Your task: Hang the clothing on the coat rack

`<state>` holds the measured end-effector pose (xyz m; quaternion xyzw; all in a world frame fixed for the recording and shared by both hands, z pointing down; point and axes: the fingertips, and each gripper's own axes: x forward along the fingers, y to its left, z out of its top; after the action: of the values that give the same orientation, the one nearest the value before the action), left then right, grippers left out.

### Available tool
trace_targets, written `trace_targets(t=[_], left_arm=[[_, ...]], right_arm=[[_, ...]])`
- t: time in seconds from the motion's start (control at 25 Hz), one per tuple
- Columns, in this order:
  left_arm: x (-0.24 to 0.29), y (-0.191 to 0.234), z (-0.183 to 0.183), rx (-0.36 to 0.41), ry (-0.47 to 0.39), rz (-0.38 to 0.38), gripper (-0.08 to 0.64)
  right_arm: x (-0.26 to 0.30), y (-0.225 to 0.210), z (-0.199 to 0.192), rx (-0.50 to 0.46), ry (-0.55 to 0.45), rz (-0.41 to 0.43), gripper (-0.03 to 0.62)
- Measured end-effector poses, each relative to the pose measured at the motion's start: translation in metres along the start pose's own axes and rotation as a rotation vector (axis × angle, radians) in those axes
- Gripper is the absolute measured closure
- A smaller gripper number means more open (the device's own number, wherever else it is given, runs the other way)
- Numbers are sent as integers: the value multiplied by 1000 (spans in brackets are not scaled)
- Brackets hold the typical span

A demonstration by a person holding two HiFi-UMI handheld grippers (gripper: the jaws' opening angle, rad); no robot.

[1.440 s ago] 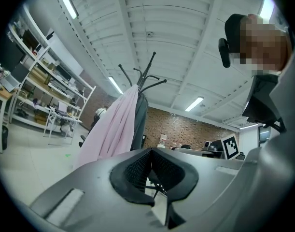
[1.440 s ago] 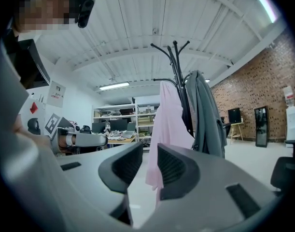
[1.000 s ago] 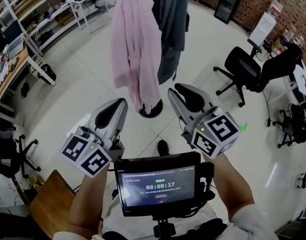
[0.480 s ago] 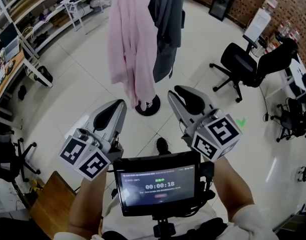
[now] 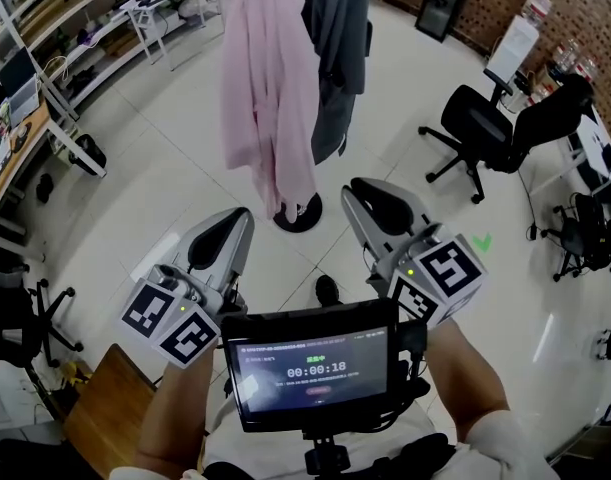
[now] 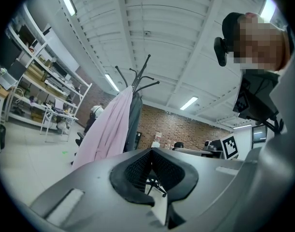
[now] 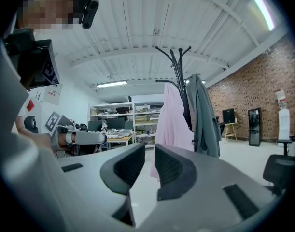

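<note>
Clothing hangs on the coat rack [image 7: 178, 71] at our twelve o'clock: a pink garment [image 5: 270, 98], with a grey garment [image 5: 337, 48] touching it at three o'clock; our left tongs [image 6: 151, 151] are closed and empty; our right tongs [image 7: 149, 149], just narrowing, show a slim gap with nothing between.

The right hand-held gripper [image 7: 148, 156] has just been closing its jaws. The gap is narrower than before, with nothing inside. The screen's [image 5: 310, 373] timer has advanced.
</note>
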<state>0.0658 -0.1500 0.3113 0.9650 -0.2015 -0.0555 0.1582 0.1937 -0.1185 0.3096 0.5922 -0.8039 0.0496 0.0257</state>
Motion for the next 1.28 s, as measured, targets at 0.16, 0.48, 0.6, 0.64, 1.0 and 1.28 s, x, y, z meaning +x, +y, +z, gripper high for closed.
trace_targets(t=[0.16, 0.48, 0.6, 0.64, 1.0, 1.28], left_arm=[[-6, 4, -3, -8, 5, 4, 560], [-11, 16, -4, -11, -2, 2, 560], [-16, 22, -9, -18, 3, 13, 560], [-17, 22, -11, -22, 7, 18, 560], [-16, 24, -24, -38, 23, 24, 560], [-22, 19, -25, -46, 20, 23, 560]], right_arm=[[3, 5, -3, -4, 12, 5, 534], [18, 6, -10, -18, 15, 6, 534], [23, 10, -18, -12, 28, 15, 535], [23, 11, -20, -10, 33, 17, 535], [22, 4, -29, -7, 44, 11, 537], [14, 8, -29, -9, 42, 5, 538]])
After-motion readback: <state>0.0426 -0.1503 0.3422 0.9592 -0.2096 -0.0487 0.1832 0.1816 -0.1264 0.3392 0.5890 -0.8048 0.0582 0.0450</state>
